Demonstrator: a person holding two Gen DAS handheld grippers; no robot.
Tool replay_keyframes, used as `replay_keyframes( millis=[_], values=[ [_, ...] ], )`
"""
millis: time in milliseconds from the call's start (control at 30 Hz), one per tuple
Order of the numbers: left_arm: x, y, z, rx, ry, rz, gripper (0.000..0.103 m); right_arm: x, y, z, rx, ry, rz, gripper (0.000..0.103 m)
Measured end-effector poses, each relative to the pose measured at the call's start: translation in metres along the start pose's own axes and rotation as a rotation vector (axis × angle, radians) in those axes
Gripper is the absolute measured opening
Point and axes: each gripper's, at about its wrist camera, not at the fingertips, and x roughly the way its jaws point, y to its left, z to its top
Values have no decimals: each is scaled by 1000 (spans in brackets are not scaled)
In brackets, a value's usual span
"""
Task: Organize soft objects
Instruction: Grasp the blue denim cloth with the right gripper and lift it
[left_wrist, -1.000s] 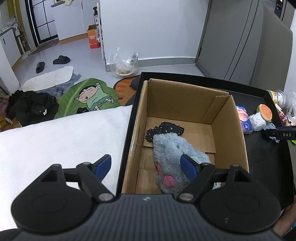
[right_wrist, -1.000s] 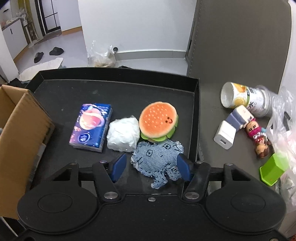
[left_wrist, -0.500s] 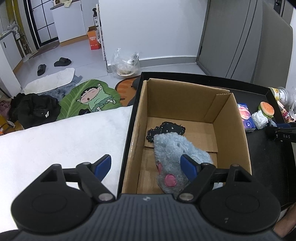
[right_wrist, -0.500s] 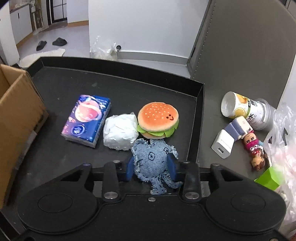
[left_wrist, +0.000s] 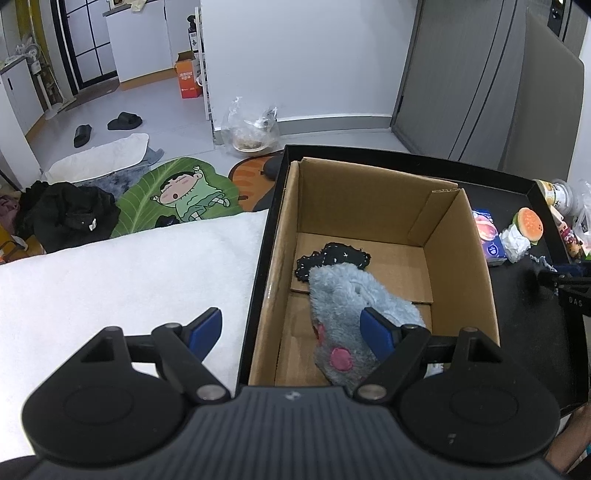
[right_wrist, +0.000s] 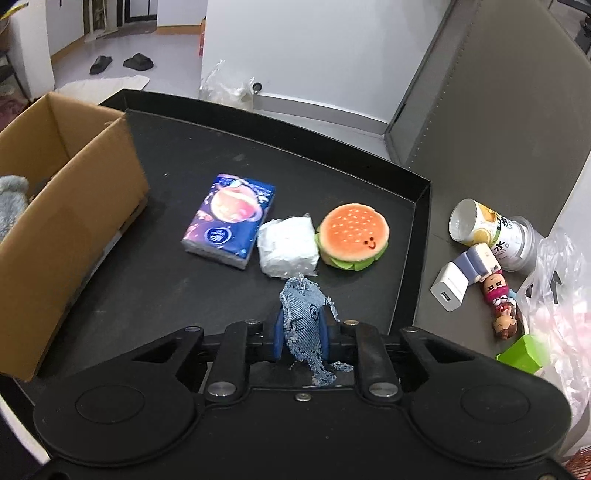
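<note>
Denim scrap (right_wrist: 303, 325), frayed at its edges, is pinched between the blue pads of the right gripper (right_wrist: 301, 334), whose jaws have just been closing on it, above the black tray (right_wrist: 417, 221). Just beyond the scrap on that tray lie a crumpled white wad (right_wrist: 288, 251), a burger plush (right_wrist: 352, 236) and a tissue pack (right_wrist: 231, 218). At the tray's left end stands a cardboard box (left_wrist: 458, 258) holding a grey plush (left_wrist: 351, 317) and a dark patch (left_wrist: 332, 258). The left gripper (left_wrist: 295, 330) hangs over the box's near edge, jaws spread wide and holding nothing. Left of the tray lies a white cloth (left_wrist: 129, 273); beyond it, a grey floor with a cartoon mat (left_wrist: 177, 195) and slippers (left_wrist: 107, 125).
</note>
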Motion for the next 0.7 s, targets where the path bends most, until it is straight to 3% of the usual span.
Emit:
replay_keyframes(
  millis=[400,500,600,700],
  values=[
    [3,8,0,-31,13,-15,81,-37,6,28,-51,-34,-30,19],
    [5,9,2,-39,29,-19,81,-50,13,40,-66,-54,-15,19],
    [13,6,10,-7,104,-44,81,-61,22,52,-81,-75,3,19],
    [8,6,15,13,83,-50,81,-71,33,63,-89,-98,24,19]
  ],
)
